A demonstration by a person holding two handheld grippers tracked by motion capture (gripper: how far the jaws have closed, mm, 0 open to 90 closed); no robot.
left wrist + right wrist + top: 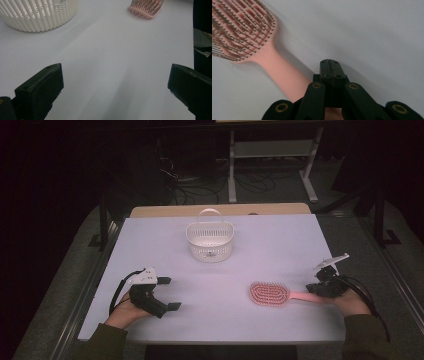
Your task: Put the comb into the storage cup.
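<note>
**Pink hairbrush at the right claw, basket waiting beyond**

The pink hairbrush [270, 293] lies flat on the surface [260, 250], bristles up, its handle running toward the right claw [317, 289]. In the right gripper view that claw's jaws are pressed fully together, their tips meeting with nothing between them; the handle passes just beside and under them, on the claw's left, so the brush is touched at most, not gripped. The left claw [168, 293] hovers well apart from the brush with its jaws spread wide and empty; ahead of it stands the white slotted basket [210, 241], upright, handle raised.

By the look of it the brush is light, rigid moulded plastic with a smooth, somewhat slippery handle. The open-ribbed head and thin bristles would flex or snag, so the best hold is probably across the straight handle, close to the neck, to keep the head from swinging down.

The surface is a pale, matte sheet, flat and bare apart from these things, over a wooden top. Past its far edge the room is dark, with table legs and loose cables on the floor.
</note>
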